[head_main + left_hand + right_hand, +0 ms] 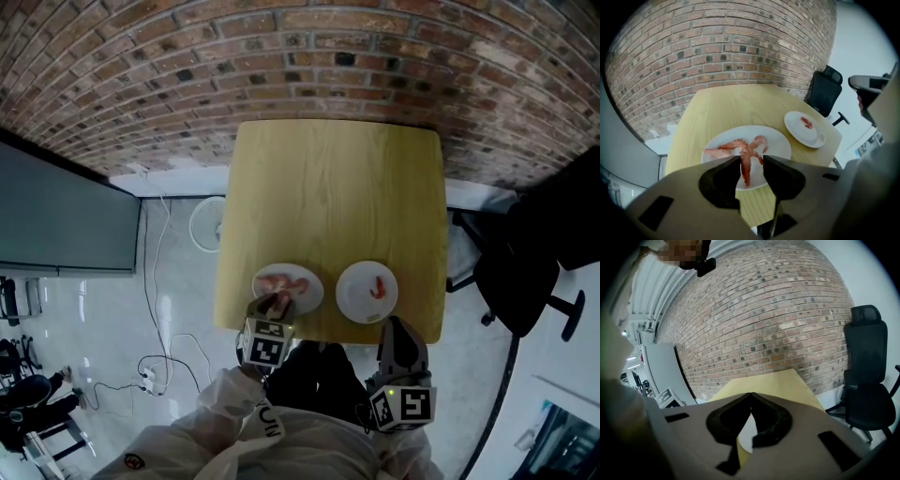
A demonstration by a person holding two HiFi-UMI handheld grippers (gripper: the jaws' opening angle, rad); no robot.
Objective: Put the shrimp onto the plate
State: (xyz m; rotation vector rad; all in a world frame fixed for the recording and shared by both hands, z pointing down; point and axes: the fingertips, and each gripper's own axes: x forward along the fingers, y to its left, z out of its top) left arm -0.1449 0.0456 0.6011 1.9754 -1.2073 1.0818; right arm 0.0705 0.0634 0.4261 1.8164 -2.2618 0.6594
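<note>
Left gripper view: the left gripper (751, 159) has its jaws drawn narrow on one shrimp (745, 166) above the near part of the larger plate (780, 143), where other shrimps (725, 146) lie crossed. It looks best lifted straight up, so it pulls free of the pile, then carried over bare desk (731, 105) to the smaller plate (814, 138) nearby, which holds a single shrimp (806, 123). Nothing blocks that path. The right gripper (751, 395), jaws together and empty, hangs short of the desk's near edge; an office chair (866, 366) stands clear.
</note>
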